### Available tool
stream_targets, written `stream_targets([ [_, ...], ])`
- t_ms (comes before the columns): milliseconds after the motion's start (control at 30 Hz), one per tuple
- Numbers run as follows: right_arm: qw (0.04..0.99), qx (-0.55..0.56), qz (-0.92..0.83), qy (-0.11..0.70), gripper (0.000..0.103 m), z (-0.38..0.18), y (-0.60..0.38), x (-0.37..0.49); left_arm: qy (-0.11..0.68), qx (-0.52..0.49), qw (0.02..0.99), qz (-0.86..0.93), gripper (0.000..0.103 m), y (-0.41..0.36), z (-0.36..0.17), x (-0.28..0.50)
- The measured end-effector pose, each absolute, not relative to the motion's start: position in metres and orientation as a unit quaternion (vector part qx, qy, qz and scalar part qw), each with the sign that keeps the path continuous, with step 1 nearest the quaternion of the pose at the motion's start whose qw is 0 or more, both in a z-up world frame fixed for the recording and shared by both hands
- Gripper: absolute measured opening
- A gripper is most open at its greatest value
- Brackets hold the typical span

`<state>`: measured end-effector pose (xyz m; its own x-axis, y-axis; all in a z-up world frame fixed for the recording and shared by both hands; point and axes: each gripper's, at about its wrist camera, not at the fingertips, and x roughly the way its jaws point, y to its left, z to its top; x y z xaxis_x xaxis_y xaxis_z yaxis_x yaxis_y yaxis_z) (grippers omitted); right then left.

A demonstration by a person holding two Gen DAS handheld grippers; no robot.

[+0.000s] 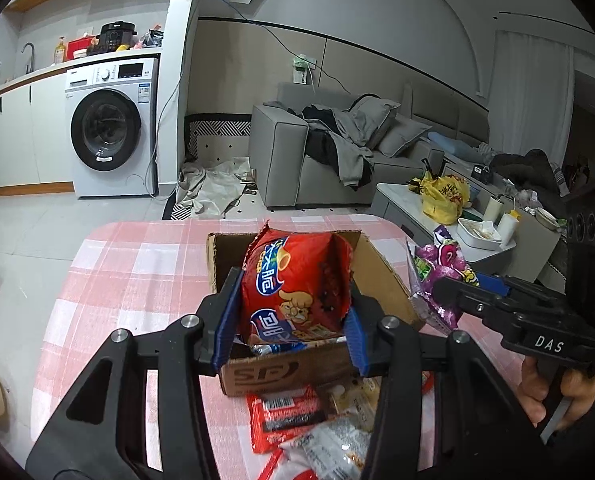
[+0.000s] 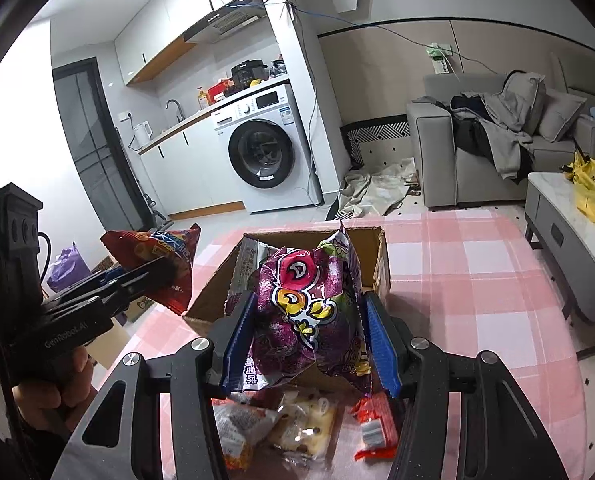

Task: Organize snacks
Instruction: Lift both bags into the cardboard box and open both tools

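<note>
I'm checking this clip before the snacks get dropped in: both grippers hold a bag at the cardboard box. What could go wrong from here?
1. The left gripper and right gripper crowd the same small cardboard box, so they may collide.
2. The red bag and purple bag are puffy and may not both fit, so one could spill over the rim.
3. Loose packets lie just before the box and could be knocked about.

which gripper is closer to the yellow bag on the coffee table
Right. The right gripper, holding the purple snack bag, is on the side of the cardboard box toward the yellow bag; the left gripper, holding the red snack bag, is farther from it.
</note>
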<state>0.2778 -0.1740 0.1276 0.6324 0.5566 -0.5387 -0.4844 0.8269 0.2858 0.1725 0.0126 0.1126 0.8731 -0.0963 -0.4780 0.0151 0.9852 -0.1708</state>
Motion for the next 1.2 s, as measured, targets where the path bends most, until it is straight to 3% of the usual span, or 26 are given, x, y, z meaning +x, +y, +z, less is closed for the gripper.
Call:
stream_targets([
  [1067, 0.887, 0.024, 0.296, 0.352, 0.056, 0.091, -0.142, 0.342, 0.305, -0.064, 0.95, -0.022, 0.045, 0.027, 0.042, 0.293],
  [1200, 0.888, 0.023, 0.302, 0.348, 0.07, 0.095, -0.147, 0.339, 0.304, -0.068, 0.95, -0.027, 0.05, 0.027, 0.043, 0.287],
])
